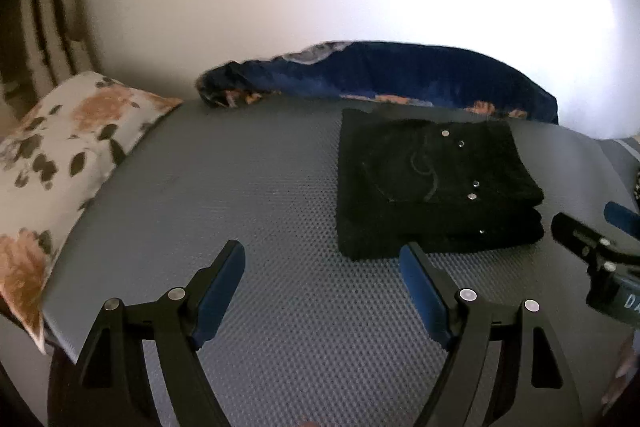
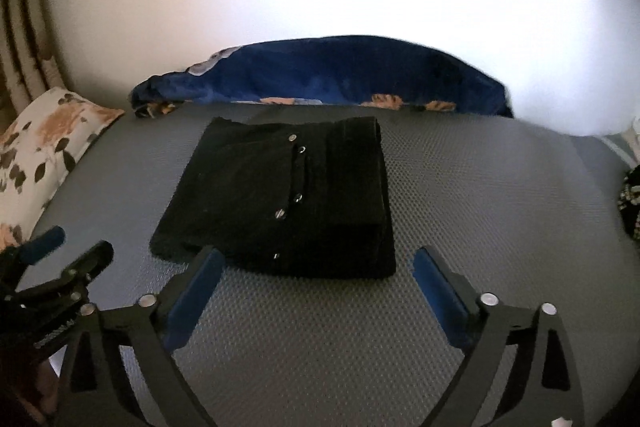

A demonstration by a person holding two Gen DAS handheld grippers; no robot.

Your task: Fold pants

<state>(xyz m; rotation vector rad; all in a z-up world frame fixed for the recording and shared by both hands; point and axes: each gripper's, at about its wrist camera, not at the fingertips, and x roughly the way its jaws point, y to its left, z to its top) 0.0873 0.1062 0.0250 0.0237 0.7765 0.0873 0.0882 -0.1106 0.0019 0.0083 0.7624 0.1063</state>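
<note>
The black pants (image 1: 434,183) lie folded into a compact stack with metal studs on top, on the grey textured mat (image 1: 260,195). In the right wrist view the folded pants (image 2: 280,199) sit at the centre, just beyond the fingers. My left gripper (image 1: 322,259) is open and empty, low over the mat, to the near left of the pants. My right gripper (image 2: 316,263) is open and empty, its fingertips at the pants' near edge. The right gripper also shows at the right edge of the left wrist view (image 1: 592,239); the left gripper shows at the left of the right wrist view (image 2: 68,263).
A dark blue floral blanket (image 2: 332,79) lies bunched along the mat's far edge against a white wall. A white floral pillow (image 1: 60,163) lies at the left. A dark patterned object (image 2: 632,203) sits at the right edge.
</note>
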